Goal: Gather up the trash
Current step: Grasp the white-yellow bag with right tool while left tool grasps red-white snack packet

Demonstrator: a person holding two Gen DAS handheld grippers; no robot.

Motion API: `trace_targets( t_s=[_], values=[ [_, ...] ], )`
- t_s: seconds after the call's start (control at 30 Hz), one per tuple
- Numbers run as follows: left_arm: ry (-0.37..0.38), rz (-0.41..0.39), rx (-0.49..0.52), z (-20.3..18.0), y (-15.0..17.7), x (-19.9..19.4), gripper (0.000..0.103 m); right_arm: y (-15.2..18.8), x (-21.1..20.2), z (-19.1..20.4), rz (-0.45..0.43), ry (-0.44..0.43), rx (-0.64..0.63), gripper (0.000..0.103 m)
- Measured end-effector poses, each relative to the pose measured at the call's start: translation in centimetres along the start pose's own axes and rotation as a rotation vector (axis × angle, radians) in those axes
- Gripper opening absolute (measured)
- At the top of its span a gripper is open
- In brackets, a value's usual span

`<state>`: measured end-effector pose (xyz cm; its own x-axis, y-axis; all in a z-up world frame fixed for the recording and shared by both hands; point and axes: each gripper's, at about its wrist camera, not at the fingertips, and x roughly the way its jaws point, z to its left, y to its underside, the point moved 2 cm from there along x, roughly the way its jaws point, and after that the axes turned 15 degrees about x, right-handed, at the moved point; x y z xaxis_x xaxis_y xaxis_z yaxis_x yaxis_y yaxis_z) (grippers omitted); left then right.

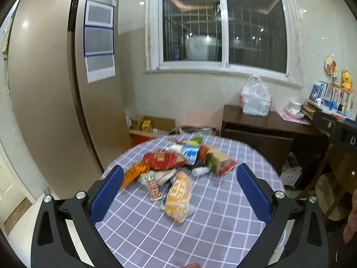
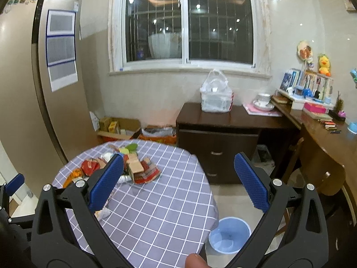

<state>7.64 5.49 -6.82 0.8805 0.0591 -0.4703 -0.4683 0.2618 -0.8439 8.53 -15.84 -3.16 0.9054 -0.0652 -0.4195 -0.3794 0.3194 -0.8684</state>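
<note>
Left wrist view, one wrapper pile; two grippers, fingers apart

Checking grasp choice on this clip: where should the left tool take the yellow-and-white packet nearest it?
Across the narrow middle of the yellow packet, coming down from above on its near side. It lies flat, apart from the pile, long axis pointing away, so the open left tool already straddles its width.

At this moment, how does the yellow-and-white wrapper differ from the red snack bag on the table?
The yellow-and-white wrapper lies alone, nearest the left gripper, long axis pointing toward the camera. The red snack bag sits farther back, lying crosswise, touching other wrappers in the pile. Both are crumpled packaging on the checked tablecloth.
</note>
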Motion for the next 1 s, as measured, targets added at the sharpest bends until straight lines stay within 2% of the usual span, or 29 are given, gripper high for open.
trace_targets(
  t_s=[0.37, 0.53, 0.7, 0.87, 0.9, 0.97, 1.0],
  values=[
    [-0.044, 0.194, -0.023, 3.2, 5.5, 7.6, 0.099, 5.4, 11.3, 2.6, 0.291, -0.037, -0.035, 0.097],
    [-0.07, 0.245, -0.036, 5.1, 7.1, 9.9, 0.099, 8.3, 15.7, 5.0, 0.421, -0.106, -0.047, 0.097],
    [-0.109, 0.303, -0.054, 7.3, 8.7, 11.7, 0.099, 11.8, 19.3, 9.3, 0.552, -0.209, -0.069, 0.097],
    [-0.135, 0.356, -0.086, 9.2, 10.4, 13.0, 0.099, 14.4, 21.6, 13.2, 0.638, -0.294, -0.081, 0.097],
    [-0.137, 0.361, -0.091, 9.4, 10.6, 13.1, 0.099, 15.0, 22.0, 13.9, 0.655, -0.303, -0.091, 0.094],
    [-0.129, 0.365, -0.092, 9.7, 10.9, 13.5, 0.099, 16.0, 22.6, 14.6, 0.684, -0.303, -0.11, 0.076],
    [-0.119, 0.364, -0.086, 9.6, 10.8, 13.7, 0.099, 16.5, 23.0, 14.8, 0.702, -0.3, -0.115, 0.057]
  ],
)
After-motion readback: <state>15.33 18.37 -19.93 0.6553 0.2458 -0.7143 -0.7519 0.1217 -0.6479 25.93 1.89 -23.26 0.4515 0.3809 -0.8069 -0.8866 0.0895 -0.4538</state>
